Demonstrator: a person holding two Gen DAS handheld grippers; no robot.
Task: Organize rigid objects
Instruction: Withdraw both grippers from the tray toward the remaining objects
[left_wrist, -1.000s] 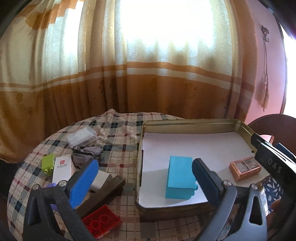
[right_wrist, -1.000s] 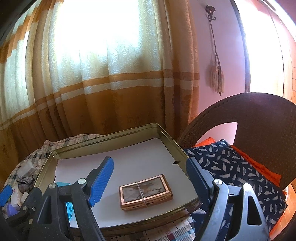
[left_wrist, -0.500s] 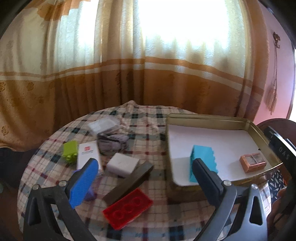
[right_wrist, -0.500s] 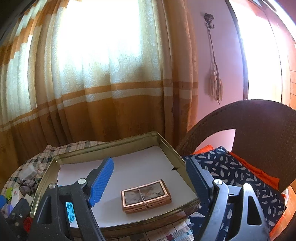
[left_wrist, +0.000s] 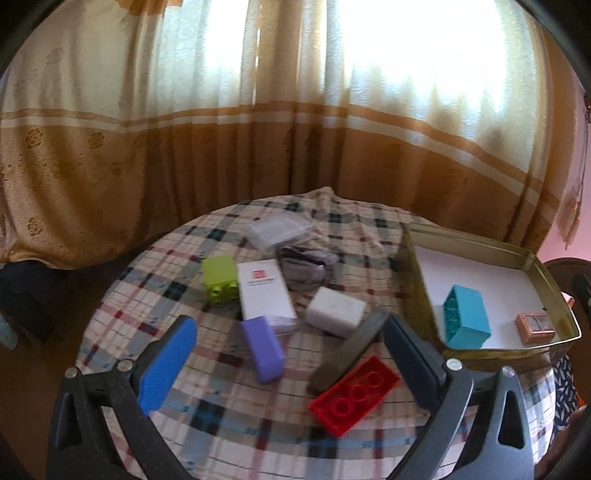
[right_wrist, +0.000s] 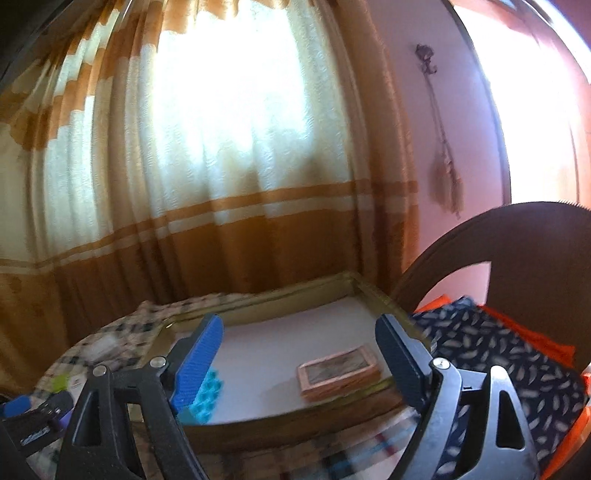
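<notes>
A metal tray (left_wrist: 413, 273) lined with white paper sits at the table's right and holds a teal block (left_wrist: 466, 318) and a small copper box (left_wrist: 535, 327). On the plaid cloth lie a purple block (left_wrist: 263, 349), a red flat brick (left_wrist: 355, 393), a dark bar (left_wrist: 349, 350), a white block (left_wrist: 335, 311), a white carton (left_wrist: 265, 295), a green brick (left_wrist: 220, 277) and a clear case (left_wrist: 277, 231). My left gripper (left_wrist: 288, 358) is open and empty above the purple block and red brick. My right gripper (right_wrist: 299, 356) is open and empty in front of the tray (right_wrist: 258, 302), near the copper box (right_wrist: 338, 371) and teal block (right_wrist: 207, 398).
A crumpled grey cloth (left_wrist: 306, 266) lies behind the white block. A wicker chair (right_wrist: 517, 266) with a dark patterned cushion (right_wrist: 498, 354) stands right of the table. Orange and cream curtains (left_wrist: 258, 129) hang behind. The round table's edge (left_wrist: 110, 288) curves at the left.
My left gripper has swung left and back from the tray, and the loose objects on the cloth now fill its view. My right gripper has drawn back a little from the tray.
</notes>
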